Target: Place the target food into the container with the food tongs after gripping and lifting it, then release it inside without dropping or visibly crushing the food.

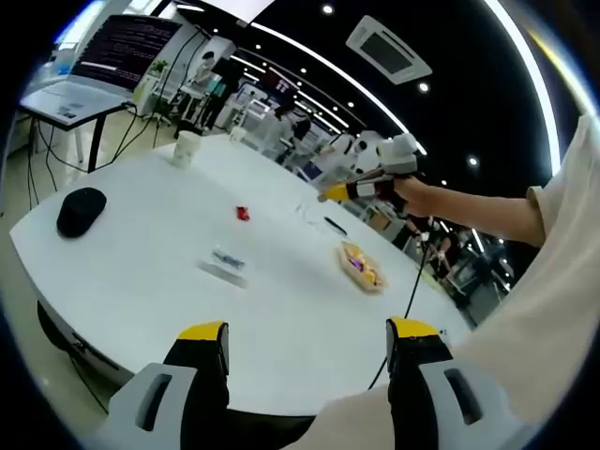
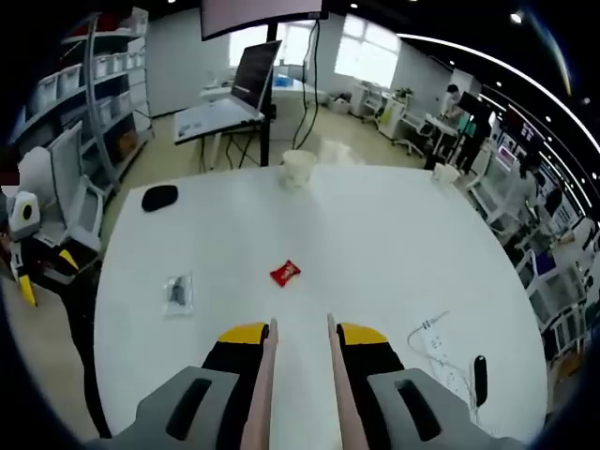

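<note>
The right gripper (image 2: 300,339) holds food tongs (image 2: 298,375), arms slightly apart and empty, above the white table (image 2: 375,244). A red food packet (image 2: 285,273) lies just beyond. The left gripper (image 1: 309,342) hangs wide open, holding nothing.

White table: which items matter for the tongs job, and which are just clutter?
Job:
pale food tongs, in the right gripper
small red wrapped snack, likely the target
shallow container with yellow contents

Lying about:
black rounded mouse
white paper cup
clear plastic packet
white power strip
</note>
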